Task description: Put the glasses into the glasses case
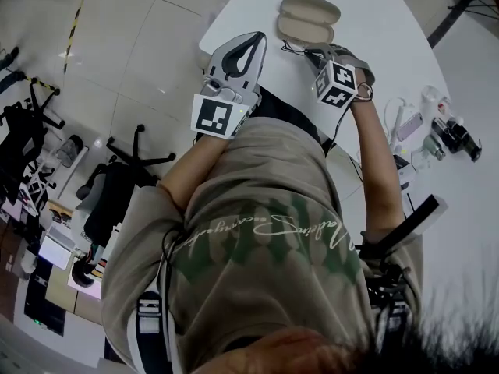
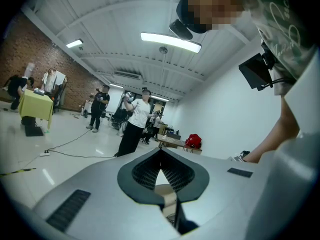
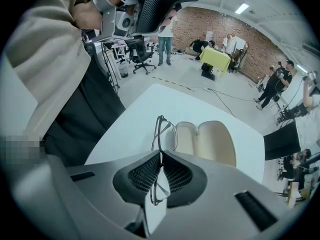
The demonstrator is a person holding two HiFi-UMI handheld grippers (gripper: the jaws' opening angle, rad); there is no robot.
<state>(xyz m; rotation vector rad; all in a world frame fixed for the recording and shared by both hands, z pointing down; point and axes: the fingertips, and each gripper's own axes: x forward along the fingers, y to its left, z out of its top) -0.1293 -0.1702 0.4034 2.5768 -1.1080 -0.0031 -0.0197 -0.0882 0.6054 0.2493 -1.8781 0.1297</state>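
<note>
Right gripper view shows our right tongs (image 3: 160, 156) clamped on the glasses (image 3: 160, 129), holding them just beside the open glasses case (image 3: 207, 141) on the white tabletop (image 3: 130, 119). Our left tongs (image 2: 160, 153) are pressed together with nothing between them.

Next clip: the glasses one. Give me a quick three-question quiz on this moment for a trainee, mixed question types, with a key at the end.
1. True or false: the right gripper is shut on the glasses.
2. Pick one. The glasses case on the white table is: A) open and empty; B) closed; C) open with the glasses lying inside.
3. Fill in the blank: the left gripper has its jaws together, holding ____.

Key: 1 true; 2 A; 3 nothing.
</note>
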